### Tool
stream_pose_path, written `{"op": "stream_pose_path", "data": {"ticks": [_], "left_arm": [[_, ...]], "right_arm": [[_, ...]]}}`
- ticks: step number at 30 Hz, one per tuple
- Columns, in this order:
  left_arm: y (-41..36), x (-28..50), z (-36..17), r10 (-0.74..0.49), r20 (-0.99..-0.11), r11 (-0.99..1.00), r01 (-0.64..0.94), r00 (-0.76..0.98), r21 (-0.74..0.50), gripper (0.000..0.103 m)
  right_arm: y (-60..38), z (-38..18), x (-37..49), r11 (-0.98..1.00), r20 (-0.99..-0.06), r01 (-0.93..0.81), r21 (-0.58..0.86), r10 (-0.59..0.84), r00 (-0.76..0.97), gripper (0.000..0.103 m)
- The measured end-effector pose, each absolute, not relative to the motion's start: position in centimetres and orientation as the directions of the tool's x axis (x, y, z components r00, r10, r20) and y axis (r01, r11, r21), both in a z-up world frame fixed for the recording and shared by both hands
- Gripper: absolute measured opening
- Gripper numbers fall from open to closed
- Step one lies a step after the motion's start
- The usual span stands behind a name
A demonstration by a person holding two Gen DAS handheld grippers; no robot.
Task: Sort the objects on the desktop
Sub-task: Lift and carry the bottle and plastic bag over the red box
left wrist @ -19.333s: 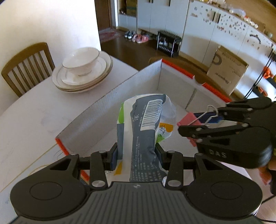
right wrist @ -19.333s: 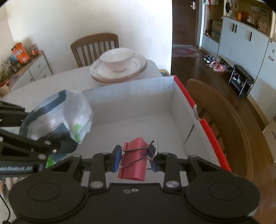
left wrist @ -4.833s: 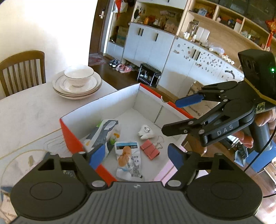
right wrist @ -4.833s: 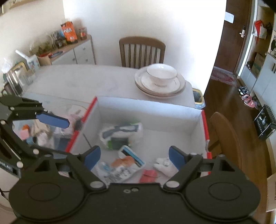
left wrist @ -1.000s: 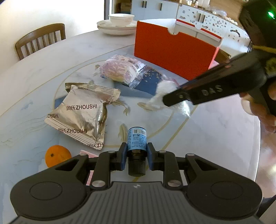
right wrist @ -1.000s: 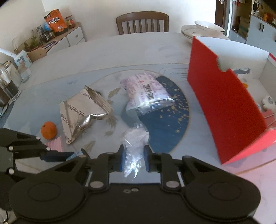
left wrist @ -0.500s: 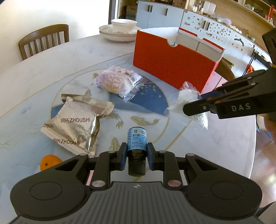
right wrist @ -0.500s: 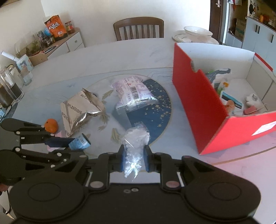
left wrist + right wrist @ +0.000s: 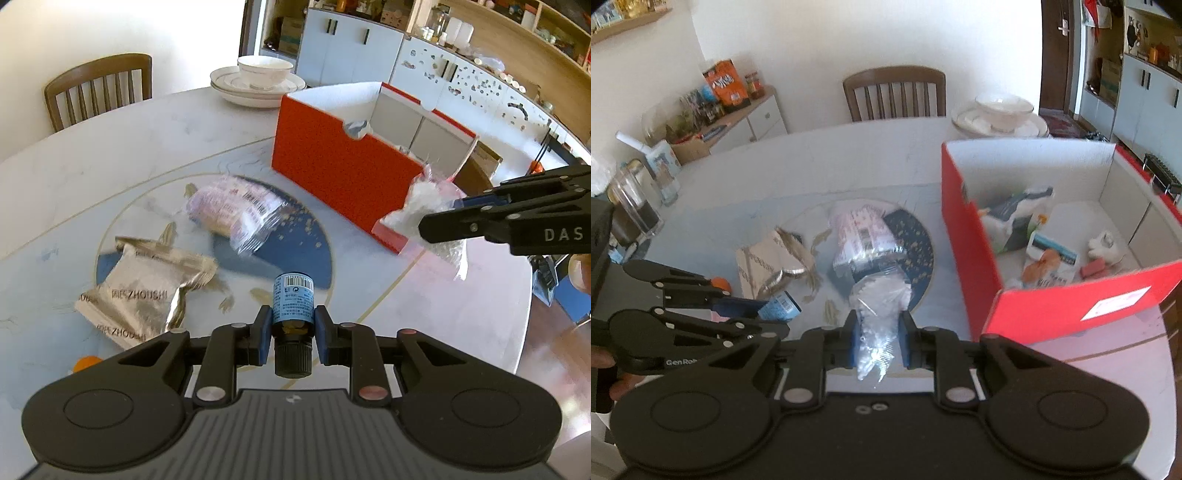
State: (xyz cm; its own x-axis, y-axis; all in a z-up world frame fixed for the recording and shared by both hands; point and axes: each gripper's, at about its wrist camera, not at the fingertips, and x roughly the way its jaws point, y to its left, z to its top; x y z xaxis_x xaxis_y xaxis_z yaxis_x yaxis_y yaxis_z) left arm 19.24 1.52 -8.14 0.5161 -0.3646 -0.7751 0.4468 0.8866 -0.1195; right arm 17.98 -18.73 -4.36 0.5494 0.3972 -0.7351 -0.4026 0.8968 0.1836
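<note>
My left gripper (image 9: 292, 332) is shut on a small brown bottle with a blue label (image 9: 293, 300), held above the table; it shows again at the lower left of the right wrist view as the bottle (image 9: 778, 306). My right gripper (image 9: 878, 334) is shut on a crinkly clear plastic bag (image 9: 878, 306), also seen as the clear bag (image 9: 424, 206) in front of the red box. The red cardboard box (image 9: 964, 236) stands open at the right and holds several packets, a red clip and a small white figure.
On the marble table (image 9: 110, 155) lie a silver foil snack pack (image 9: 147, 291), a pink-printed wrapped bun pack (image 9: 232, 206) and an orange (image 9: 721, 283). Stacked plates with a bowl (image 9: 258, 79) sit at the far edge, chairs behind. Glass jars (image 9: 635, 203) stand at the left.
Both grippers have risen with their loads. The clear bag has moved right, toward the red box, and the box's inside has come into the right wrist view.
</note>
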Motion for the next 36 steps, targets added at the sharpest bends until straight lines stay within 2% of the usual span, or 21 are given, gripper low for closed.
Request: {"op": "stream_pose_path", "data": {"ticks": [7, 14, 36], "left_arm": [[-1.0, 19.9, -5.3, -0.372, -0.763, 0.892, 0.43, 0.529, -0.137, 0.023], [-3.6, 20.8, -3.9, -0.364, -0.745, 0.898, 0.423, 0.559, -0.121, 0.023], [-13.3, 26.8, 0.7, -0.386, -0.709, 0.886, 0.453, 0.591, -0.105, 0.023]], "right_arm": [[-22.2, -1.3, 19.1, 0.888, -0.692, -0.413, 0.203, 0.428, 0.582, 0.02], [-26.5, 0.2, 21.8, 0.89, -0.685, -0.404, 0.21, 0.429, 0.589, 0.02], [-36.2, -1.4, 30.0, 0.912, -0.705, -0.343, 0.226, 0.396, 0.588, 0.019]]}}
